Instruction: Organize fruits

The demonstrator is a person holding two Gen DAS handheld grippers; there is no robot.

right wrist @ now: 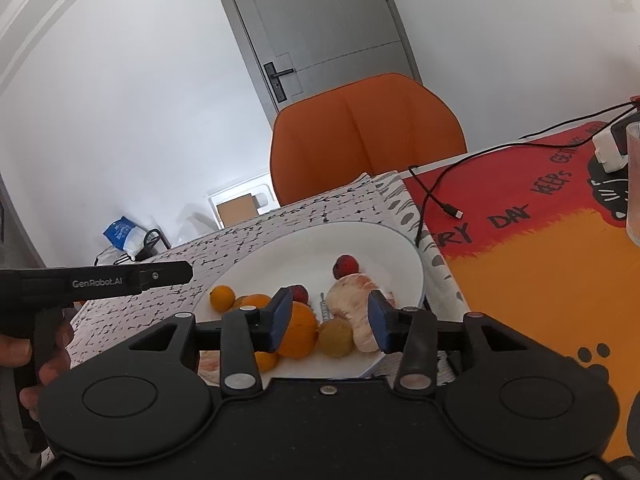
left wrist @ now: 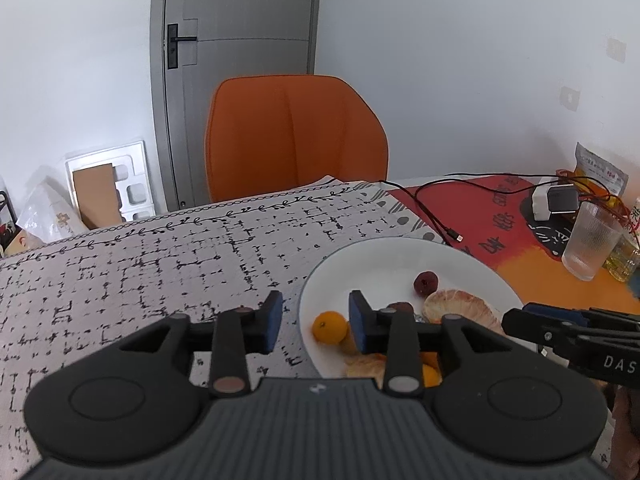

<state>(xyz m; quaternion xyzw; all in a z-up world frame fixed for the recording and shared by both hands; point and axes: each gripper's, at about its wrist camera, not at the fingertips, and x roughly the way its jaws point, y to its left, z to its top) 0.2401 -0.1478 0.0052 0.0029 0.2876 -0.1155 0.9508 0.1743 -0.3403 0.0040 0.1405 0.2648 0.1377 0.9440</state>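
While both my left gripper [left wrist: 316,322] and right gripper [right wrist: 330,322] hang parted and empty, I judge the peeled pomelo [right wrist: 352,300] ahead soft, best pinched gently across its middle.

On your white plate [right wrist: 404,256]: one large orange [right wrist: 300,330], small orange citrus [right wrist: 222,298] near the left rim, a yellow-green fruit [right wrist: 335,337] touching the orange, peeled pale-pink pomelo segment [right wrist: 356,304], and a dark red fruit [right wrist: 345,265] behind it.

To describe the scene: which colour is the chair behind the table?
Orange chair, seen best in the left wrist view.
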